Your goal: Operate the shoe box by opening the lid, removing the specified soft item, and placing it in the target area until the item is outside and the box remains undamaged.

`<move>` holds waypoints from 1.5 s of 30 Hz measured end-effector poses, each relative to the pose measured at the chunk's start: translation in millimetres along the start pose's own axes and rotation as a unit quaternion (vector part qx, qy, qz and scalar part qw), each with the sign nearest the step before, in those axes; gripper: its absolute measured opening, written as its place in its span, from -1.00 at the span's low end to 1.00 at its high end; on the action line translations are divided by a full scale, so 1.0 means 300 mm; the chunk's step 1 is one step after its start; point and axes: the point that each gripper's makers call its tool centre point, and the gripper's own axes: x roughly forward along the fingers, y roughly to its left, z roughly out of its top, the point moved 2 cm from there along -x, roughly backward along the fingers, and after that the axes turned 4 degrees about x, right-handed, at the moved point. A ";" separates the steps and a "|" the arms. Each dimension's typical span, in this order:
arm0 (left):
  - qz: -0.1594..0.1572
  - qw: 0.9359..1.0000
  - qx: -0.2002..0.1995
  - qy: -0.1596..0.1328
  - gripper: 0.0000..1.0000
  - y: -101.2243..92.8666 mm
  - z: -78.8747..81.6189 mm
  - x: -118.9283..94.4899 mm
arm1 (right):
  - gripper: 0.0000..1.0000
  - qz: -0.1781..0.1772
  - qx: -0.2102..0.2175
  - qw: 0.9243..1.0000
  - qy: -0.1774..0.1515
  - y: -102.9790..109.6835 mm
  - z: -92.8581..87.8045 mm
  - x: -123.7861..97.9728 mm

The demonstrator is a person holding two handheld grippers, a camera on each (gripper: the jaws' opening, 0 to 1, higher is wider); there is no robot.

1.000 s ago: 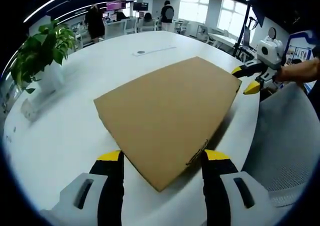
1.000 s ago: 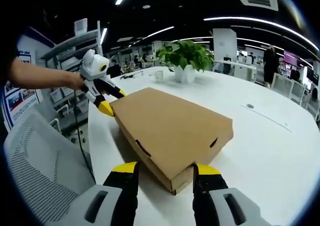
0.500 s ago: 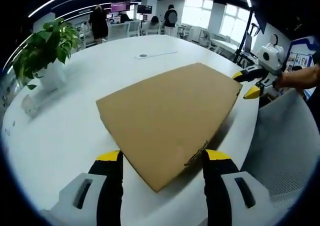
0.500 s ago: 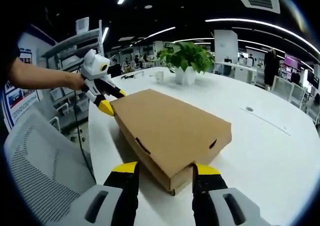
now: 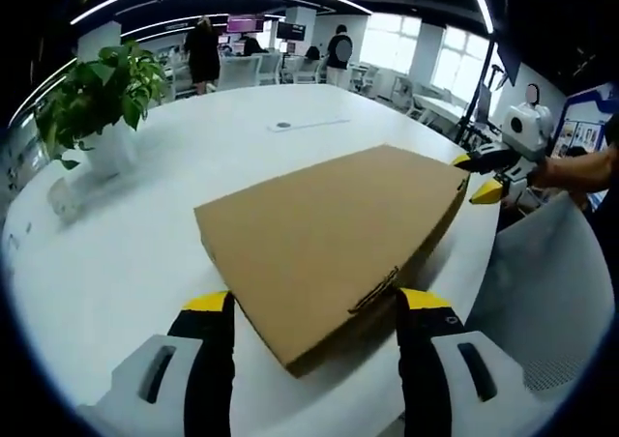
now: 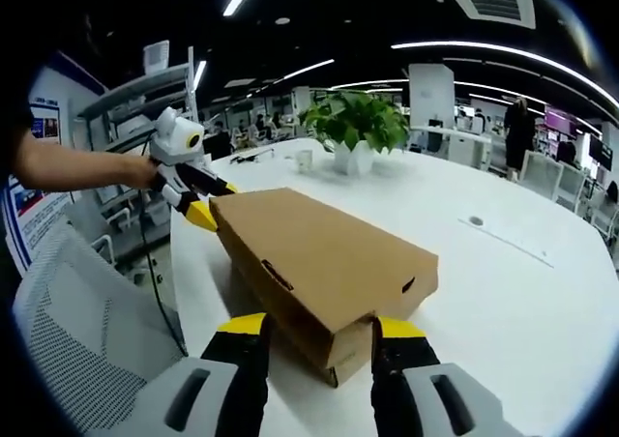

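The flat brown cardboard shoe box (image 6: 319,263) sits on the round white worktop (image 5: 174,166), lid just cracked up at the right-hand corner. Best handled with an even lift at both corners so the lid isn't twisted or creased. The left tool (image 5: 305,311) and right tool (image 6: 316,329) are each spread wide around opposite corners, held low and pointed inward. The soft item can't be seen yet.

Both views face the box (image 5: 334,244) from opposite corners.
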 end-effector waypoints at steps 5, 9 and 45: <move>0.001 1.000 -0.004 -0.016 0.42 -0.001 0.024 -0.018 | -0.23 -0.005 0.013 1.000 -0.015 -0.003 0.039 -0.016; 0.000 0.999 -0.014 -0.036 0.44 -0.005 0.053 -0.038 | -0.20 -0.007 0.020 0.999 -0.029 -0.003 0.073 -0.028; 0.097 0.990 0.006 -0.097 -0.19 0.135 0.238 -0.079 | -0.17 -0.035 -0.026 0.995 -0.084 -0.104 0.308 -0.024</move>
